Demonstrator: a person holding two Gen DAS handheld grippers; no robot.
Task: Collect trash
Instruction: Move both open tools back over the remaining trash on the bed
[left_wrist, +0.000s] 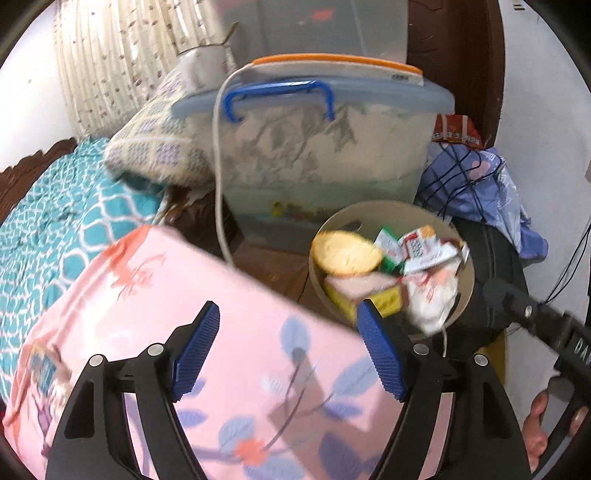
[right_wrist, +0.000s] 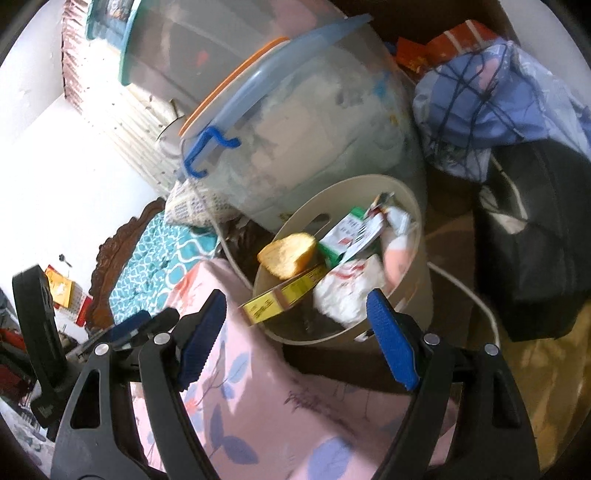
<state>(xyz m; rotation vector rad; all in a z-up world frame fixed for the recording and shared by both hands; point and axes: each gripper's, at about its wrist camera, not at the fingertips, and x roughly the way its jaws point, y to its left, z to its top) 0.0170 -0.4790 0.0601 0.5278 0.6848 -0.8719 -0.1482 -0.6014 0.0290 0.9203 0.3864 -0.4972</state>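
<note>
Round bin looks like smooth matt beige plastic; inside it are glossy paper or foil wrappers, a yellow cardboard box and a rough yellow sponge-like piece. Behind the bin, the storage box is cloudy translucent plastic with a glossy blue handle. In front of the bin lies soft matt pink printed cloth; both grippers' pads are ribbed blue rubber on matt black plastic arms.

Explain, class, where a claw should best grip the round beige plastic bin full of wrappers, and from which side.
Grip the round beige plastic bin by its thin upright rim, coming from above, one finger inside and one outside. The near wall is probably best: the clear lidded storage box crowds the far side. The oval handle slot in the far wall is another option.
</note>
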